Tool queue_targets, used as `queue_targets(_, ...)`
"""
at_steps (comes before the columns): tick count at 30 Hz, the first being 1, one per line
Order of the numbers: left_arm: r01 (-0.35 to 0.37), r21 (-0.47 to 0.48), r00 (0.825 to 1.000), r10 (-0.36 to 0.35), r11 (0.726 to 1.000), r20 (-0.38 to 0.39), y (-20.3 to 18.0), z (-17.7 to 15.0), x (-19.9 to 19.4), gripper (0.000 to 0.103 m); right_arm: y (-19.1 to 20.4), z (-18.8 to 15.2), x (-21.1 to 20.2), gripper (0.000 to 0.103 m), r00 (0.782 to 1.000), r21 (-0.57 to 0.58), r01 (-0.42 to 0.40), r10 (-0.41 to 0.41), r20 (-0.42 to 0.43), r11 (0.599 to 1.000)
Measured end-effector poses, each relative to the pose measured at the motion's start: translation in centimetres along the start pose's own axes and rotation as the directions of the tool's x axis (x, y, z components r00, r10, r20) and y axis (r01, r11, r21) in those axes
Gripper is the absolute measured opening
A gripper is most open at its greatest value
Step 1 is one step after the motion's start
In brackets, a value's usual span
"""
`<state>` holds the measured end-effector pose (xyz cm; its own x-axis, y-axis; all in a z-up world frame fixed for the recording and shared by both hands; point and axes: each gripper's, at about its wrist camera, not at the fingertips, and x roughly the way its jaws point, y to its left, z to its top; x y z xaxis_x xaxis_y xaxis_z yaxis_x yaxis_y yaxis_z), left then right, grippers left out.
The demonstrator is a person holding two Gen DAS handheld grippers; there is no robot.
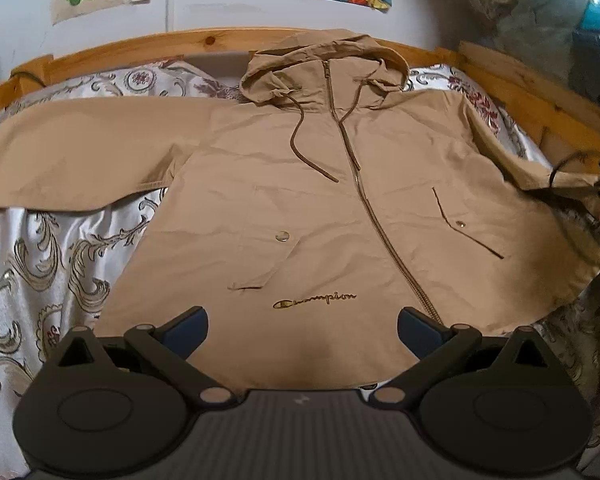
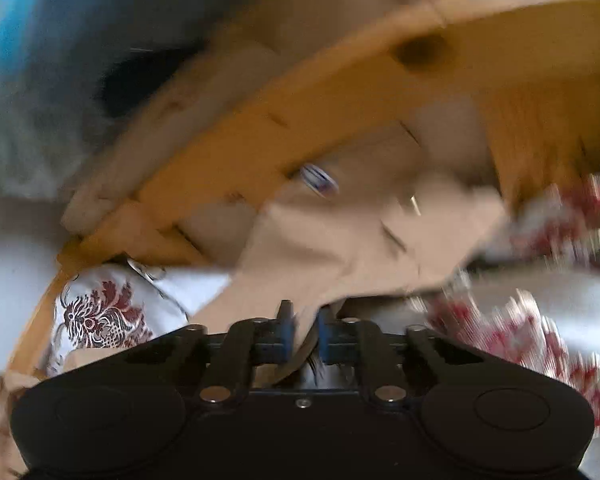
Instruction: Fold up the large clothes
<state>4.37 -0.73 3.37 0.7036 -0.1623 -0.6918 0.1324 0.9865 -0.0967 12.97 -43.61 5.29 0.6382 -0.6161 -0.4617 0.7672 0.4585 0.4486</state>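
left wrist view: a tan hooded jacket [image 1: 320, 208] is seen spread flat, front up, on a bed covered by a white sheet with scroll and flower print [image 1: 48, 272]. its hood [image 1: 324, 68] lies toward the wooden headboard [image 1: 148, 46], the zipper [image 1: 364, 200] is done up, and a gold script logo [image 1: 315, 301] sits near the hem. one sleeve [image 1: 72, 152] is laid straight out to the left of the picture; the other sleeve end [image 1: 548, 174] reaches the wooden side rail [image 1: 536, 92] on the right. the left gripper [image 1: 302, 330] is held over the hem with its blue-padded fingers [image 1: 186, 330] wide apart, nothing gripped between them.

in the right wrist view, which is blurred, the right gripper [image 2: 303, 334] is drawn together on a fold of the tan sleeve fabric [image 2: 364, 240], the cloth pinched between the blue pads [image 2: 286, 328]. the same fabric is draped over the bed edge beside the wooden rail [image 2: 340, 100].
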Motion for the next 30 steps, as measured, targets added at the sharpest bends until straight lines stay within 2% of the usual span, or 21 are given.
queue_targets(2,0.011,-0.028,1.0,-0.011,1.0,0.0,0.8,-0.1,0.0,0.103,2.7,-0.1,-0.9,0.008,0.995,-0.118,-0.043,0.053,0.084,0.992)
queue_targets(4,0.015,-0.056,1.0,-0.016,0.998,-0.004,1.5,-0.1,0.1,0.103,6.2,-0.9,-2.5,0.007,0.971,-0.283,-0.097,0.153,0.182,0.954)
queue_targets(5,0.015,-0.066,1.0,-0.015,0.998,-0.007,1.8,-0.2,0.1,0.103,8.2,-1.6,-3.3,0.006,0.948,-0.391,-0.119,0.222,0.23,0.913)
queue_targets(6,0.013,-0.076,1.0,-0.014,0.997,-0.01,2.0,-0.2,0.2,0.103,10.3,-2.8,-4.4,0.005,0.91,-0.519,-0.135,0.313,0.272,0.844)
queue_targets(7,0.01,-0.085,1.0,-0.011,0.996,-0.012,2.2,-0.2,0.3,0.103,12.3,-4.5,-5.6,0.005,0.859,-0.651,-0.147,0.422,0.289,0.745)
queue_targets(8,0.007,-0.091,1.0,-0.008,0.996,-0.013,2.4,-0.2,0.3,0.103,14.0,-6.6,-6.7,0.005,0.808,-0.767,-0.152,0.525,0.267,0.624)
queue_targets(9,0.003,-0.096,1.0,-0.005,0.995,-0.013,2.5,-0.3,0.3,0.103,15.4,-8.9,-7.8,0.005,0.76,-0.864,-0.145,0.613,0.215,0.482)
queue_targets(11,-0.003,-0.102,1.0,0.001,0.995,-0.012,2.6,-0.3,0.2,0.103,16.7,-14.3,-10.1,0.004,0.675,-0.985,-0.097,0.736,0.041,0.143)
queue_targets(12,-0.005,-0.102,1.0,0.004,0.995,-0.01,2.5,-0.3,0.2,0.103,16.7,-16.8,-10.9,0.003,0.651,-0.997,-0.078,0.756,-0.064,-0.017)
queue_targets(13,-0.01,-0.101,1.0,0.009,0.995,-0.009,2.5,-0.3,0.1,0.103,16.3,-19.4,-11.5,0.001,0.639,-0.985,-0.052,0.753,-0.16,-0.165)
queue_targets(14,-0.016,-0.099,1.0,0.015,0.995,-0.009,2.5,-0.3,0.1,0.103,15.7,-21.3,-11.9,0.002,0.641,-0.961,-0.039,0.731,-0.234,-0.274)
queue_targets(15,-0.019,-0.099,1.0,0.018,0.995,-0.01,2.5,-0.3,0.1,0.103,15.1,-22.7,-12.1,0.003,0.653,-0.935,-0.044,0.698,-0.294,-0.352)
queue_targets(16,-0.021,-0.1,1.0,0.02,0.995,-0.011,2.4,-0.3,0.1,0.103,14.3,-23.6,-12.5,0.005,0.666,-0.911,-0.068,0.662,-0.345,-0.406)
queue_targets(18,-0.025,-0.101,1.0,0.023,0.995,-0.015,2.4,-0.3,0.3,0.103,13.1,-24.3,-12.5,0.018,0.694,-0.881,-0.14,0.59,-0.413,-0.452)
queue_targets(19,-0.028,-0.101,1.0,0.026,0.995,-0.016,2.2,-0.2,0.3,0.103,12.6,-23.8,-12.5,0.02,0.697,-0.871,-0.189,0.563,-0.444,-0.453)
queue_targets(21,-0.034,-0.101,0.999,0.033,0.994,-0.016,2.1,-0.1,0.4,0.103,11.7,-22.3,-12.6,0.049,0.693,-0.861,-0.285,0.53,-0.489,-0.422)
queue_targets(23,-0.045,-0.101,0.999,0.045,0.994,-0.008,2.1,0.2,0.6,0.103,11.4,-20.7,-12.4,0.063,0.683,-0.854,-0.363,0.517,-0.516,-0.373)
queue_targets(25,-0.06,-0.095,0.998,0.061,0.994,0.007,2.3,0.8,0.7,0.103,10.3,-18.9,-12.4,0.066,0.683,-0.855,-0.416,0.514,-0.519,-0.311)
queue_targets(26,-0.073,-0.091,0.997,0.074,0.993,0.015,2.4,1.3,0.9,0.103,9.9,-18.3,-12.4,0.073,0.686,-0.859,-0.433,0.518,-0.51,-0.273)
queue_targets(28,-0.099,-0.07,0.995,0.101,0.993,0.019,2.7,2.7,1.5,0.103,9.0,-16.9,-11.4,0.082,0.696,-0.867,-0.468,0.535,-0.479,-0.167)
queue_targets(30,-0.132,0.003,0.991,0.132,0.991,0.009,2.7,4.8,2.2,0.103,8.9,-15.5,-9.9,0.087,0.721,-0.871,-0.489,0.542,-0.432,-0.045)
